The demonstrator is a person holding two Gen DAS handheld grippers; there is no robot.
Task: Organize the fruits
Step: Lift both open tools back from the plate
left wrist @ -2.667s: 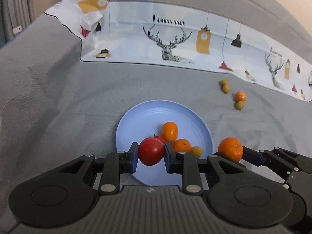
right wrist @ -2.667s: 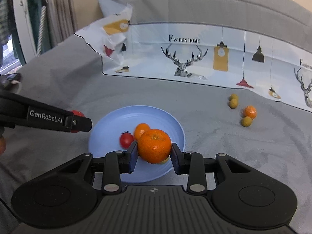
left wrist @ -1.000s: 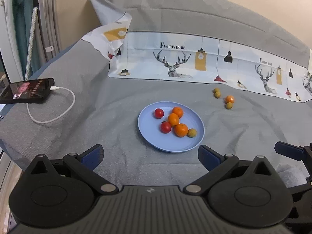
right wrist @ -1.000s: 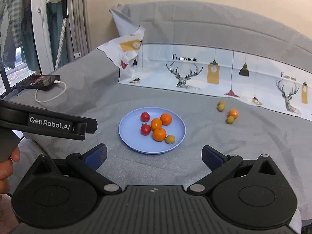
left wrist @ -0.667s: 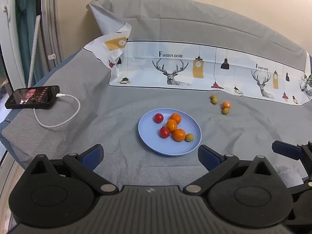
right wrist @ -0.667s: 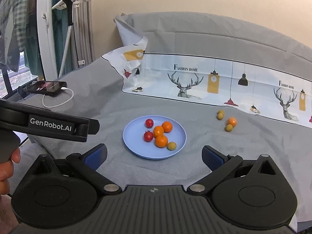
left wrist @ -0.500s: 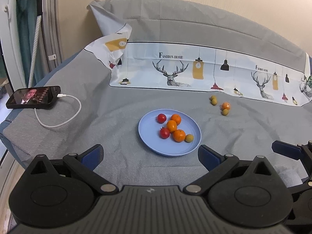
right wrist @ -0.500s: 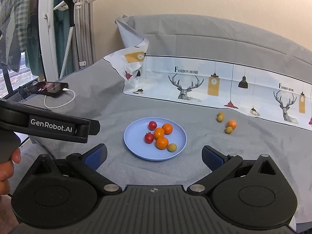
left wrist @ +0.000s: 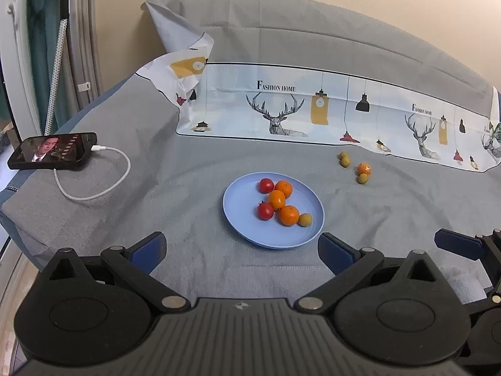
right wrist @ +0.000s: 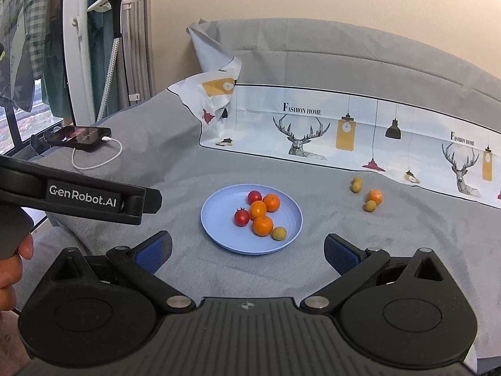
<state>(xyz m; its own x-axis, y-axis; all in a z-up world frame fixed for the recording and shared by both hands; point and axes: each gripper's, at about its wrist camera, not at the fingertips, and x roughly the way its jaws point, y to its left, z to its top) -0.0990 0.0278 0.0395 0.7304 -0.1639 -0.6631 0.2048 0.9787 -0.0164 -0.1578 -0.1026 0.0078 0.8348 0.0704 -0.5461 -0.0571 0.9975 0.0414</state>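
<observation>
A blue plate point(left wrist: 244, 228) point(right wrist: 219, 235) lies on the grey cloth. It holds two red tomatoes point(left wrist: 265, 211), three oranges point(left wrist: 288, 215) and one small yellow-green fruit point(left wrist: 305, 219). Loose on the cloth to the right lie an orange point(left wrist: 363, 168) point(right wrist: 374, 196) and three small yellow-green fruits point(left wrist: 344, 161) point(right wrist: 356, 187). My left gripper point(left wrist: 241, 247) is open and empty, held back from the plate. My right gripper point(right wrist: 247, 247) is open and empty, also well short of the plate. The left gripper's body point(right wrist: 78, 197) shows at the left of the right wrist view.
A phone point(left wrist: 53, 150) on a white cable point(left wrist: 103, 185) lies at the far left. A printed deer cloth point(left wrist: 313, 112) stands along the back. The surface edge drops off at the left, near a window and curtains point(right wrist: 78, 47).
Both grippers let go of their fruit, a tomato and an orange, onto the plate, opened wide and pulled back and up. Over the last second they drew back slightly further.
</observation>
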